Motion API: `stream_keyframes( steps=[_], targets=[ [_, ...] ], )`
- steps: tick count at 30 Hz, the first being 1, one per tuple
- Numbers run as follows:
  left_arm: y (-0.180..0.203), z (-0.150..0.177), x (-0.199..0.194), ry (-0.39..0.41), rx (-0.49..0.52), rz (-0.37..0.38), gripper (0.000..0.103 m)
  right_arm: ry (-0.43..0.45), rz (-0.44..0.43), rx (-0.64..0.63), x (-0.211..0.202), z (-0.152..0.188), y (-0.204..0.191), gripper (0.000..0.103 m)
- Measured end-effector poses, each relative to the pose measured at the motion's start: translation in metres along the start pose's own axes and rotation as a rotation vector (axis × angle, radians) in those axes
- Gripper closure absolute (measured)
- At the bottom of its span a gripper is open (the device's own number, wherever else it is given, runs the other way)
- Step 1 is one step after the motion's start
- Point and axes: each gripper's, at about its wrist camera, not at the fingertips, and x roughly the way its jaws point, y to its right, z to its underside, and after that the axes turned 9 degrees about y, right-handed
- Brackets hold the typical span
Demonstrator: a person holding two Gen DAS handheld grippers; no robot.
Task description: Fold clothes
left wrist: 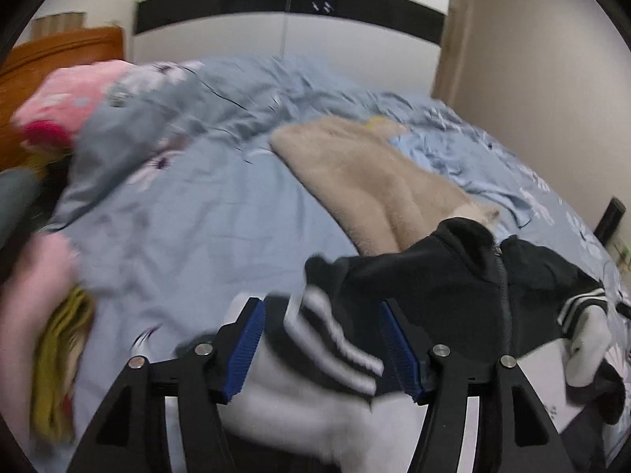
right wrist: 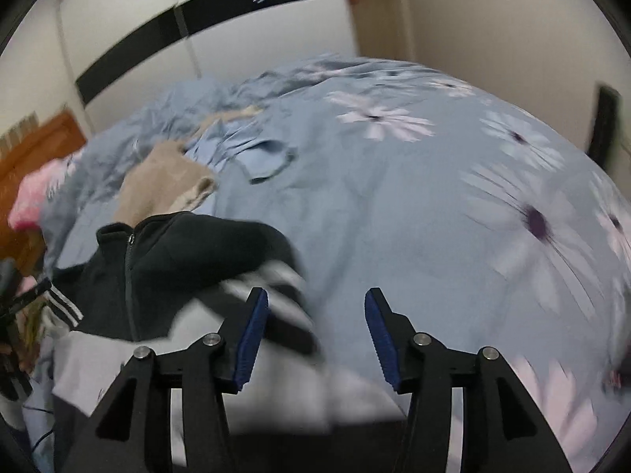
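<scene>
A black zip jacket (left wrist: 453, 276) with white lower part and striped cuffs lies on the blue floral bed cover (left wrist: 197, 236). My left gripper (left wrist: 319, 339) is open, its jaws wide apart on either side of the jacket's striped sleeve (left wrist: 339, 339). In the right wrist view the jacket (right wrist: 177, 260) lies at the left. My right gripper (right wrist: 315, 335) is open just right of the other striped sleeve (right wrist: 276, 287), over the bed cover (right wrist: 434, 236).
A beige fleece garment (left wrist: 366, 173) lies beyond the jacket; it also shows in the right wrist view (right wrist: 161, 181). Pink and yellow clothes (left wrist: 51, 315) lie at the left. A pink pillow (left wrist: 71, 102) and wooden headboard (left wrist: 47, 47) stand far left. A white wardrobe (left wrist: 292, 15) is behind.
</scene>
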Motion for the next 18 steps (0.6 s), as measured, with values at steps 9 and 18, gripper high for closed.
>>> stream_keyframes(
  steps=[9, 18],
  targets=[
    [0.024, 0.077, -0.083, 0.052, -0.134, 0.13, 0.025, -0.076, 0.028, 0.407, -0.095, 0.118, 0.095, 0.049],
    [0.054, 0.089, -0.113, 0.032, -0.133, 0.184, 0.025, -0.08, -0.195, 0.612, -0.081, 0.153, 0.077, 0.049]
  ],
)
